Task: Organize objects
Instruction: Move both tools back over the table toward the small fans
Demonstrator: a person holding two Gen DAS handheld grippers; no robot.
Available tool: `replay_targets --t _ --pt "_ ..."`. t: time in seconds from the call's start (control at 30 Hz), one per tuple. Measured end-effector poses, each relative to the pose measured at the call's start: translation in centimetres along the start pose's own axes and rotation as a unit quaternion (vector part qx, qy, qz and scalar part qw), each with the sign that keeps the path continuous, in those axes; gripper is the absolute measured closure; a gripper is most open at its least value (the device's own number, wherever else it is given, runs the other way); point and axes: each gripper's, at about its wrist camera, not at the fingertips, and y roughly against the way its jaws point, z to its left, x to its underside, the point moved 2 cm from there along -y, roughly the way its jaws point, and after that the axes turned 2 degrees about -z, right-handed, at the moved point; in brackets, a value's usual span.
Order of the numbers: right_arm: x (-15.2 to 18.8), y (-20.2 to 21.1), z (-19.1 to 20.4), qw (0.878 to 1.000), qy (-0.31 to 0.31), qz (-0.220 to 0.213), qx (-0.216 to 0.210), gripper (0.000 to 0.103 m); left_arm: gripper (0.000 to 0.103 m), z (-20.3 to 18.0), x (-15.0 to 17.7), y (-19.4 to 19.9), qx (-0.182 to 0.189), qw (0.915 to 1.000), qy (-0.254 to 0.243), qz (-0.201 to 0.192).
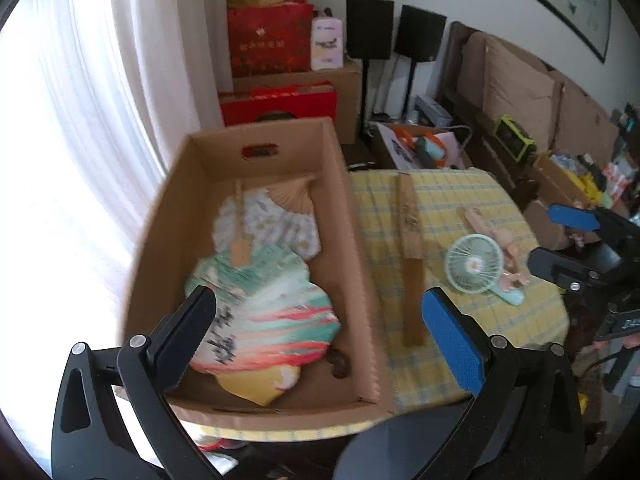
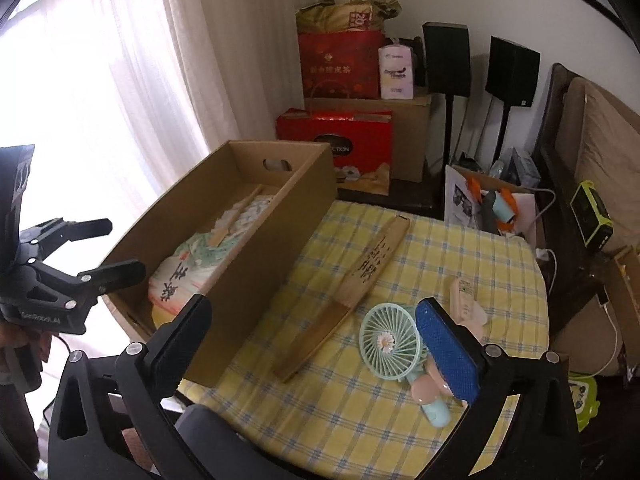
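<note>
Cardboard box [image 1: 352, 240] holds three flat painted fans [image 1: 264, 312]. One folded bamboo fan [image 2: 340, 292], one mint handheld fan [image 2: 388, 340] outside. Both claws gape, empty.

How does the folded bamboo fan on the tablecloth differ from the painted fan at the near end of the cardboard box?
The folded bamboo fan is closed into a long narrow strip; the painted fan is a broad, scalloped flat shape. The bamboo fan is plain tan with black writing; the painted fan has green, red and white brushwork. The bamboo fan lies outside the cardboard box; the painted fan lies inside. Both bear black characters.

A home living room: curtains [image 2: 132, 60], cushioned sofa [image 2: 600, 128], gift boxes [image 2: 340, 64].
</note>
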Motion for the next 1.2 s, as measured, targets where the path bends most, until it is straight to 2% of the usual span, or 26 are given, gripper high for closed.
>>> replay_targets --t 0.37,0.57,0.7,0.77,1.03,1.2 --pt "0.5 1.3 -2.4 0.999 -0.028 -0.005 0.025 0.0 0.0 -2.2 0.3 0.5 0.003 0.9999 -0.007 -0.009" --pt "0.9 2.2 -4.3 0.997 -0.037 -0.012 0.06 0.0 0.0 -3.7 0.3 0.2 -0.011 0.9997 -0.012 -0.019" --pt "1.3 2.6 -5.4 0.994 -0.029 -0.018 0.108 0.0 0.0 -4.7 0.3 -0.6 -0.007 0.9997 -0.011 -0.02" --pt "1.6 2.7 -5.9 0.992 -0.028 -0.019 0.118 0.0 0.0 -5.3 0.3 -1.2 0.001 0.9998 -0.012 -0.018" --pt "2.7 1.8 -8.9 0.991 -0.059 -0.007 0.123 0.0 0.0 -8.0 -0.3 -3.1 0.022 0.9994 -0.021 -0.013" --pt "3.8 0.6 -10.9 0.99 -0.078 0.006 0.121 0.0 0.0 -10.1 0.1 -4.8 0.035 0.9982 -0.047 -0.009"
